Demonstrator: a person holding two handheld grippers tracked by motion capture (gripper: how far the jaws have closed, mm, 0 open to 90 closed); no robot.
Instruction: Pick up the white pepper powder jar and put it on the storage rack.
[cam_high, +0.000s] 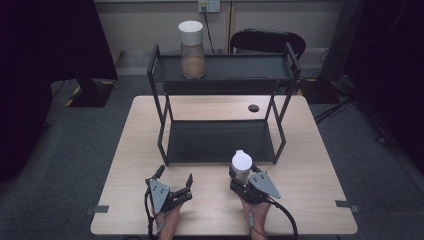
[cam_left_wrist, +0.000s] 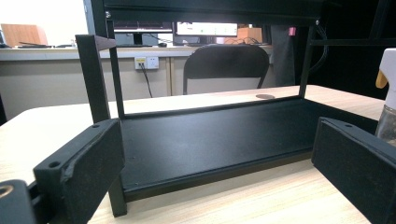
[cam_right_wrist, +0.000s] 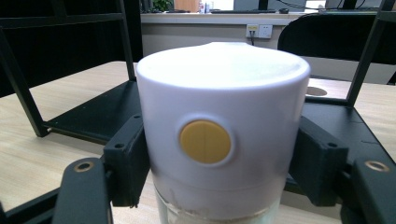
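A jar with a white lid and a round yellow button (cam_right_wrist: 219, 93) stands on the wooden table just in front of the black two-tier rack (cam_high: 220, 142). My right gripper (cam_right_wrist: 219, 158) is shut on it, with both pads pressed against the lid's sides. From above, the jar (cam_high: 241, 162) sits between the jaws of the right gripper (cam_high: 242, 172). My left gripper (cam_high: 174, 175) rests to the left of it, open with nothing between its jaws. In the left gripper view, the left gripper (cam_left_wrist: 219, 163) faces the rack's lower shelf (cam_left_wrist: 210, 140), and the jar (cam_left_wrist: 387, 93) shows at the right edge.
A second white-lidded jar (cam_high: 192, 45) with brownish contents stands on the rack's top shelf (cam_high: 240, 67), at its left end. A round cable hole (cam_high: 253, 108) lies in the table behind the rack. A black chair (cam_high: 267, 42) stands beyond the table's far edge.
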